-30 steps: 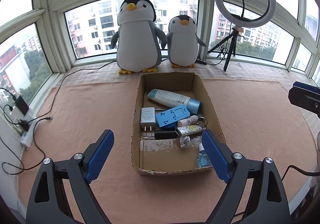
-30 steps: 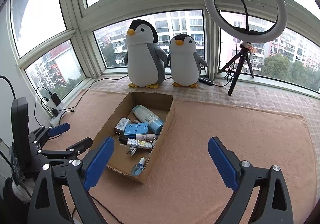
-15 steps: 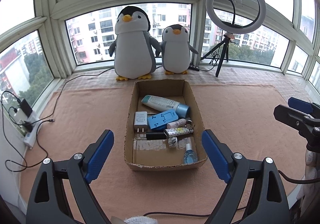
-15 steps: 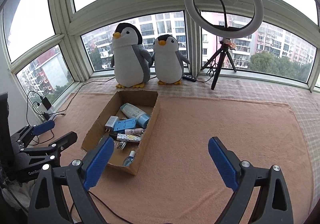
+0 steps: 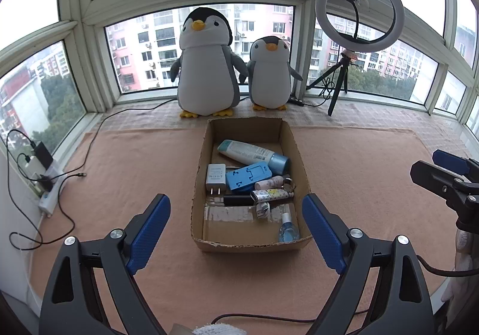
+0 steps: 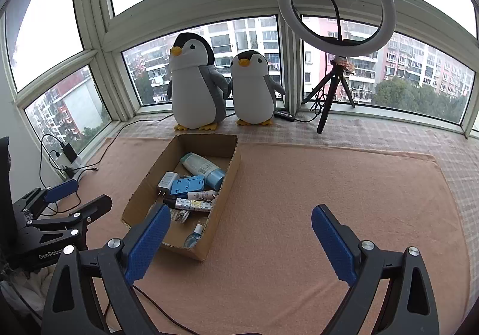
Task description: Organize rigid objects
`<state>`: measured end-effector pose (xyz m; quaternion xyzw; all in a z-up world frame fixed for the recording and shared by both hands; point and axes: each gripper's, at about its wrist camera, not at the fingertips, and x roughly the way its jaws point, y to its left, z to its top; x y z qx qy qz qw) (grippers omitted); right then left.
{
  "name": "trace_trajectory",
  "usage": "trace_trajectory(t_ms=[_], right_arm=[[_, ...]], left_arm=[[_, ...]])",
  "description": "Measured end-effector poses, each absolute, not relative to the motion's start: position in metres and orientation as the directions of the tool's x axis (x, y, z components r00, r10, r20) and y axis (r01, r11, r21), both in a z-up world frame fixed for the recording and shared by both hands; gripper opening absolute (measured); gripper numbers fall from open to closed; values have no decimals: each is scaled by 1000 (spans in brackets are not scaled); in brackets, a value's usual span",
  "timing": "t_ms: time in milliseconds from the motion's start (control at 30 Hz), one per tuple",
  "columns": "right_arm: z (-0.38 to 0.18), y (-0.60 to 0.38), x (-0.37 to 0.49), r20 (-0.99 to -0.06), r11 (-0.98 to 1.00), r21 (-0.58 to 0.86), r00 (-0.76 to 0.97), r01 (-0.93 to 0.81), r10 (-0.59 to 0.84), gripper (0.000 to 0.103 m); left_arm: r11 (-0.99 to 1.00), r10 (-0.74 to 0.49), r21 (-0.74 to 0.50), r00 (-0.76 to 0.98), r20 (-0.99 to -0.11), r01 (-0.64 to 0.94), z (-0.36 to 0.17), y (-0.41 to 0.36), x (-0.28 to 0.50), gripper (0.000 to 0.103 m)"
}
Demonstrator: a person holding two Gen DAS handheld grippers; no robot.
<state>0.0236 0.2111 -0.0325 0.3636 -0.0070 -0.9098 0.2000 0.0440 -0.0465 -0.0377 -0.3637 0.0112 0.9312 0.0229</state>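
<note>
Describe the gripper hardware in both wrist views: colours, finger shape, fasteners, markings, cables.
Both match: the left gripper and right gripper have black angular frames with triangular cut-outs, silver screw heads at the joints and flat blue textured pads. Seen from the right wrist view, the left unit's body shows white lettering "GenRobo", partly cut off. A thin dark cable runs near the left gripper. No sleeves visible.

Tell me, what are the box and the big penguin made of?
The box looks like brown cardboard: matte, with torn, ragged rims and tape inside. The big penguin seems to be soft plush fabric, probably stuffed: it looks rounded, squashy and not shiny.
</note>
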Motion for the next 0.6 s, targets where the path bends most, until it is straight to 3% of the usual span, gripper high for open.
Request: trace_trajectory(t_ms=[600], right_arm=[[-36,210,24,-663,-923,147,-657,355,-358,93]], left_arm=[[-999,28,2,-726,-687,-41,-39,-47,41,90]])
